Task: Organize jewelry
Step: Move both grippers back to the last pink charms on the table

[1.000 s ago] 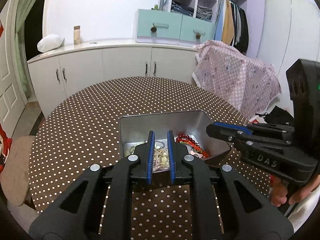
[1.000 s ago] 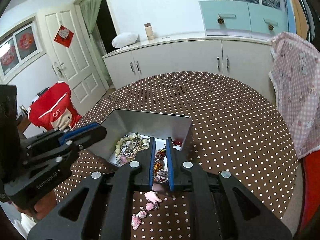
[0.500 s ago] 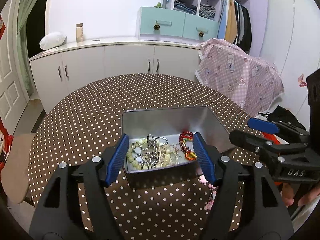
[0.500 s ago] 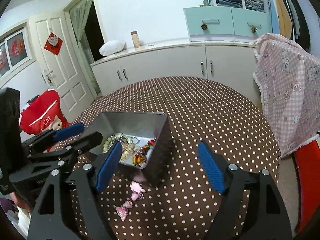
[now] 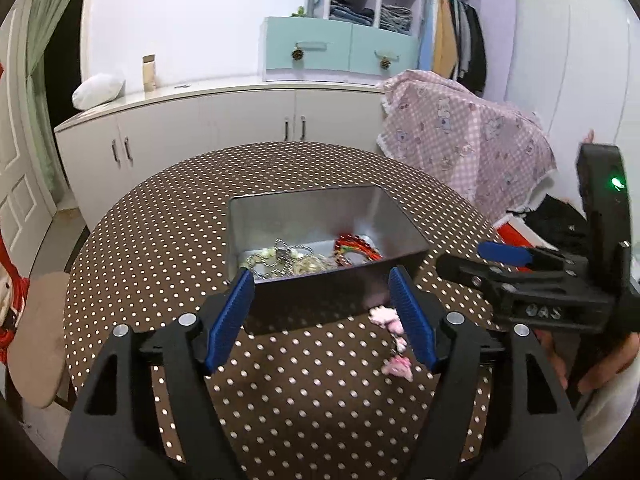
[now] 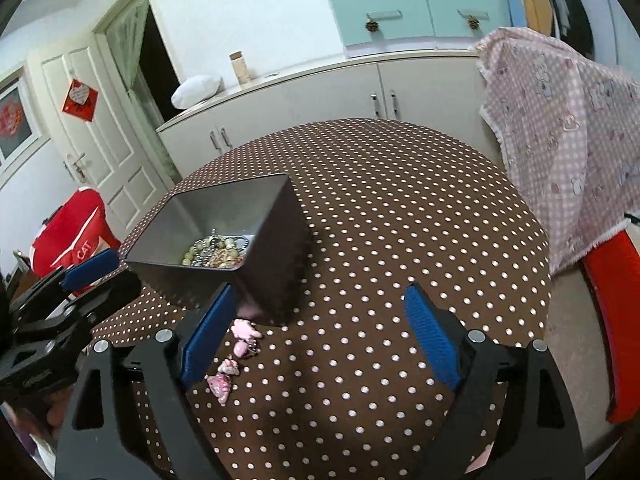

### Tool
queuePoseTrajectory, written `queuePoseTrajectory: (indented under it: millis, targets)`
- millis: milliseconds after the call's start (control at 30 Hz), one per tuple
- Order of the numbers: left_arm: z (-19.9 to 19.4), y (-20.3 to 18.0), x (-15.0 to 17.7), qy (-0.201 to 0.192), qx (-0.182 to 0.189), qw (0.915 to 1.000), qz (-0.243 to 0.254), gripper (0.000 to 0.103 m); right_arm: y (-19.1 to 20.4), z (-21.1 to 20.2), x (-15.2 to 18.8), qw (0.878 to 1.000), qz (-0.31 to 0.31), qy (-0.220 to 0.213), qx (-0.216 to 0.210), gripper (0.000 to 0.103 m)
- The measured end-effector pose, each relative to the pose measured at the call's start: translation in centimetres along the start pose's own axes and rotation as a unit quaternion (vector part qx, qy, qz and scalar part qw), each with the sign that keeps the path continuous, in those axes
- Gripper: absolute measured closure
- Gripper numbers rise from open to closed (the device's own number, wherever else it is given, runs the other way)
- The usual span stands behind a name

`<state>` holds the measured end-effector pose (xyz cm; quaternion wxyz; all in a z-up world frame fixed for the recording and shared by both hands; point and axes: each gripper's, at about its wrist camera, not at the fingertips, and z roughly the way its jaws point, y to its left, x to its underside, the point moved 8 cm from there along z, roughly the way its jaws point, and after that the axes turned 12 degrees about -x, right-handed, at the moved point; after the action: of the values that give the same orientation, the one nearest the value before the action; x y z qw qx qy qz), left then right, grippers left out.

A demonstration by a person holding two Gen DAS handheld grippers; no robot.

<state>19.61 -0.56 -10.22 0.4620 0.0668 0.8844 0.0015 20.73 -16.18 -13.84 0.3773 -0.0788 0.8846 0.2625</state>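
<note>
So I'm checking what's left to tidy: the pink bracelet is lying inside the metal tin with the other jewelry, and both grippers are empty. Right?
Not quite. The pink bracelet lies outside the metal tin, on the dotted tablecloth in front of it, as the right wrist view shows. The other jewelry is inside. Both the left gripper and right gripper are empty, jaws opening.

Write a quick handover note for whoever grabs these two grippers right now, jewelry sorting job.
Left gripper: jaws opening, nothing between them.
Right gripper: jaws opening, empty.
Metal tin on the polka-dot table already holds the bead bracelets and red bracelet.
Left to do: pink charm bracelet lies on the table beside the tin; move it in.
</note>
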Motion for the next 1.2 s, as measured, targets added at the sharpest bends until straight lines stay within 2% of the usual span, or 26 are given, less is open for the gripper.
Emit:
queuePoseTrajectory:
  millis: [133,333,433,600,833,967,1200]
  targets:
    - [0.2,-1.9,1.4,0.024,0.020,0.9994,0.017,0.031,-1.0,1.0,0.5,1.000,0.010,0.020,0.012,0.019]
    - [0.8,-4.4,3.3,0.050,0.034,0.9973,0.042,0.031,-1.9,0.5,1.2,1.000,0.015,0.019,0.012,0.019]
    - [1.5,-5.0,3.8,0.056,0.022,0.9967,0.056,0.031,-2.2,0.2,1.4,1.000,0.017,0.019,0.018,0.019]
    - [2.7,-5.0,4.4,0.064,0.016,0.9966,0.049,0.032,-2.1,-0.3,2.3,1.000,0.015,0.024,0.013,0.019]
    - [3.8,-5.3,5.1,0.089,0.004,0.9944,0.057,0.067,-1.8,-0.4,3.4,0.999,0.017,0.034,0.008,0.019]
    - [3.8,-5.6,5.5,0.096,0.005,0.9932,0.065,0.069,-1.7,-0.8,3.8,0.999,0.020,0.031,0.008,0.019]
    - [3.6,-5.3,5.6,0.090,-0.012,0.9940,0.061,0.088,-0.9,-1.3,4.4,0.999,0.014,0.032,0.008,0.019]
